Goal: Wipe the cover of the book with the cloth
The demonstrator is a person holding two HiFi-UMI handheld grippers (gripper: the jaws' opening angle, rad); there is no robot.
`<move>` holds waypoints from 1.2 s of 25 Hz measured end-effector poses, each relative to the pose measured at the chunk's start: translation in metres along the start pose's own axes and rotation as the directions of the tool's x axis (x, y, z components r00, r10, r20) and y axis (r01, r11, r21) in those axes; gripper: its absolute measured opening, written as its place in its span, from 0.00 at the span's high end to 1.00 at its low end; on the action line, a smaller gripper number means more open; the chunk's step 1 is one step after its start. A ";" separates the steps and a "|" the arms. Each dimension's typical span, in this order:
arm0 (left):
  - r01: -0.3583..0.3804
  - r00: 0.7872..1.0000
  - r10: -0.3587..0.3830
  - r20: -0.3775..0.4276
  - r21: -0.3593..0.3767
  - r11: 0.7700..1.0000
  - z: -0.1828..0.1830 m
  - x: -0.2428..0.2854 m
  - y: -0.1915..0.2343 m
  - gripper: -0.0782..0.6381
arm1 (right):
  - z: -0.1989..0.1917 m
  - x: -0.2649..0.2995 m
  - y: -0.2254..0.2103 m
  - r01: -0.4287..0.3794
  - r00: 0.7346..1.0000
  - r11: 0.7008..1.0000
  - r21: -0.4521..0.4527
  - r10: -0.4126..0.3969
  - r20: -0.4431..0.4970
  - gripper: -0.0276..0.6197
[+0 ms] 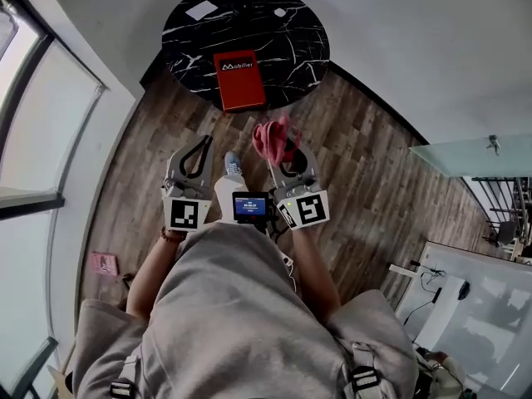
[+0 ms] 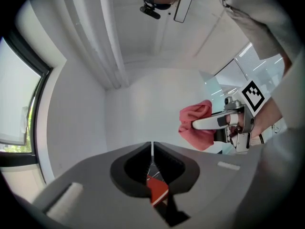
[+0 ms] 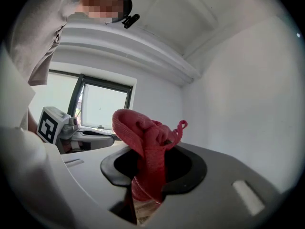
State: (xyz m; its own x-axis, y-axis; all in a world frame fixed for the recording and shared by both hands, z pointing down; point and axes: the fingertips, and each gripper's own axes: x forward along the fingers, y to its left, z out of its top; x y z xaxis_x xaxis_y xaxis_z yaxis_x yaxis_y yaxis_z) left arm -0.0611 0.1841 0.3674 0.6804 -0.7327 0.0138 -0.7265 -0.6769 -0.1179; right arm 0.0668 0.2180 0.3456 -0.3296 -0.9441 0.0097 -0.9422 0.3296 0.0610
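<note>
The round black marble table [image 1: 283,15] stands ahead of and below both grippers. On its near edge lies the red book [image 1: 239,80], ahead of the gap between the two grippers and touched by neither. The left gripper [image 2: 152,149] points level, its jaws together with nothing between them. Just to its right, the right gripper [image 3: 151,163] is clamped on the pink-red cloth [image 3: 143,132], which bunches up past the jaw tips, well apart from the book.

The cover of the red book [image 1: 240,86] carries the white word "Mobilier".
</note>
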 end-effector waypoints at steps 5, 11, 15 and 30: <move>0.003 1.000 -0.003 0.007 -0.003 1.000 -0.003 -0.060 -0.012 0.88 | -0.007 -0.040 0.054 0.063 0.997 0.998 -0.029 -0.064 -0.041 0.73; -0.010 1.000 0.010 -0.002 0.001 1.000 -0.008 -0.111 -0.011 0.88 | -0.011 -0.066 0.104 0.058 0.996 0.996 -0.073 -0.063 -0.060 0.74; -0.005 1.000 0.005 0.013 -0.004 1.000 -0.011 -0.130 -0.015 0.88 | -0.020 -0.081 0.121 0.074 0.993 0.994 -0.084 -0.081 -0.085 0.74; -0.034 0.999 0.033 0.034 0.027 0.999 -0.001 -0.154 -0.012 0.88 | -0.011 -0.091 0.148 0.032 0.996 0.993 -0.110 -0.041 -0.076 0.75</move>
State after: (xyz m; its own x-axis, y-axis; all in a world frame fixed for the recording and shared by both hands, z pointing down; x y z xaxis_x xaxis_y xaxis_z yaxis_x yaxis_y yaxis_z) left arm -0.1572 0.3051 0.3672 0.6586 -0.7521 -0.0235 -0.7466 -0.6492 -0.1454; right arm -0.0425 0.3524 0.3647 -0.2854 -0.9548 0.0830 -0.9399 0.2958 0.1705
